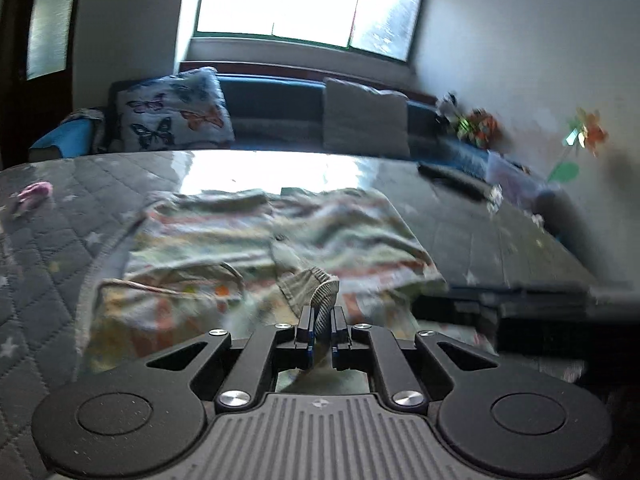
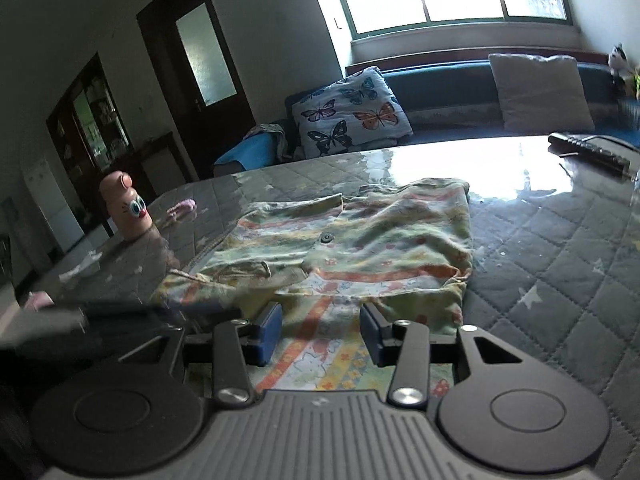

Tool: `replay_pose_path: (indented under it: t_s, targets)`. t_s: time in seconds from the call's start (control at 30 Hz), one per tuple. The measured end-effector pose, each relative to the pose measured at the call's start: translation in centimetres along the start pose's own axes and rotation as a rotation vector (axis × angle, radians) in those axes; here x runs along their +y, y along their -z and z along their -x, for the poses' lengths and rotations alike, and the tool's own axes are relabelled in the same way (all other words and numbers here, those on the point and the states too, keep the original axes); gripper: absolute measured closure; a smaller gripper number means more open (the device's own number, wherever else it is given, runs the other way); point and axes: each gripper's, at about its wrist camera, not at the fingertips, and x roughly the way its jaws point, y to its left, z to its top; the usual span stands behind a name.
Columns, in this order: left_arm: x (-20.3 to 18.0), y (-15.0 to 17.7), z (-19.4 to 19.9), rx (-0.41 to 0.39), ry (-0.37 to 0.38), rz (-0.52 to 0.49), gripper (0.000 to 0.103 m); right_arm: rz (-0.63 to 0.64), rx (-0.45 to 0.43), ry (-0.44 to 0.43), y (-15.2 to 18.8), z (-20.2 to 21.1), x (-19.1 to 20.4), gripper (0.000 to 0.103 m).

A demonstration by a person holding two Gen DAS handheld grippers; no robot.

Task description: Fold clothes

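A small patterned garment (image 1: 256,240) in green, orange and white stripes lies spread on the quilted grey table cover (image 1: 48,280). My left gripper (image 1: 322,320) is shut on a ribbed cuff of the garment (image 1: 326,292), pinched between its jaws and lifted a little. In the right wrist view the garment (image 2: 360,240) lies partly folded, with a button (image 2: 327,237) near its middle. My right gripper (image 2: 320,328) is open, its blue pads (image 2: 269,326) either side of the garment's near edge, holding nothing.
A pink bottle with cartoon eyes (image 2: 127,206) stands at the table's left. A small pink item (image 2: 182,207) lies near it. A dark remote (image 2: 588,148) lies at the far right. A butterfly cushion (image 2: 350,110) and grey cushion (image 2: 540,92) sit on the bench behind.
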Motion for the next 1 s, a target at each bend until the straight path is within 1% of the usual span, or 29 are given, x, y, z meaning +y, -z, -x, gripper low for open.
replay_pose_path:
  t_s: [0.03, 0.1, 0.13, 0.17, 0.27, 0.33, 0.4, 0.47, 0.57, 0.63, 0.67, 0.7, 0.73, 0.77, 0.8, 0.83, 1.0]
  targets:
    - [-0.1, 0.3, -0.1, 0.007, 0.007, -0.012, 0.090, -0.009, 0.000, -0.006, -0.1, -0.1, 0.0, 0.060]
    - [-0.2, 0.8, -0.3, 0.017, 0.020, -0.034, 0.086, -0.031, 0.006, -0.024, -0.3, -0.4, -0.1, 0.060]
    - [-0.2, 1.0, -0.2, 0.018, 0.019, -0.044, 0.082, -0.044, 0.013, -0.037, -0.4, -0.6, -0.2, 0.060]
    - [-0.2, 1.2, -0.1, 0.018, 0.015, -0.054, 0.070, -0.048, 0.022, -0.049, -0.4, -0.9, 0.0, 0.059]
    - [0.3, 1.5, 0.7, 0.000, 0.001, -0.071, 0.052, -0.024, 0.048, -0.050, -0.2, -1.8, 1.0, 0.056]
    - [1.0, 1.6, 1.6, -0.019, -0.017, -0.076, 0.044, -0.008, 0.071, -0.042, 0.0, -2.6, 1.7, 0.055]
    - [1.8, 1.6, 2.3, -0.036, -0.040, -0.075, 0.038, 0.002, 0.093, -0.033, 0.3, -3.4, 2.2, 0.055]
    - [2.8, 1.8, 2.9, -0.049, -0.067, -0.072, 0.027, 0.008, 0.108, -0.021, 0.5, -4.0, 2.6, 0.055]
    - [4.2, 1.9, 3.8, -0.072, -0.116, -0.072, 0.022, 0.019, 0.127, 0.003, 0.7, -5.0, 3.0, 0.059]
    - [5.2, 2.0, 4.3, -0.081, -0.143, -0.059, 0.019, 0.019, 0.136, 0.014, 0.9, -5.6, 3.2, 0.067]
    - [5.7, 2.0, 4.5, -0.085, -0.156, -0.051, 0.018, 0.017, 0.141, 0.021, 0.9, -5.9, 3.3, 0.068]
    - [6.2, 2.1, 4.7, -0.087, -0.170, -0.045, 0.018, 0.016, 0.145, 0.027, 0.9, -6.2, 3.3, 0.074]
    - [6.7, 2.2, 4.7, -0.088, -0.186, -0.043, 0.016, 0.016, 0.146, 0.029, 1.0, -6.3, 3.4, 0.082]
    - [7.1, 2.4, 4.7, -0.082, -0.199, -0.041, 0.015, 0.016, 0.147, 0.031, 1.0, -6.3, 3.5, 0.084]
    - [7.5, 2.6, 4.7, -0.075, -0.211, -0.038, 0.014, 0.016, 0.148, 0.034, 1.0, -6.4, 3.6, 0.088]
    - [7.9, 2.8, 4.6, -0.067, -0.224, -0.036, 0.014, 0.024, 0.141, 0.044, 1.0, -6.3, 3.8, 0.097]
    - [9.1, 4.3, 4.2, -0.028, -0.279, -0.055, 0.013, 0.043, 0.086, 0.052, 0.1, -4.8, 4.5, 0.099]
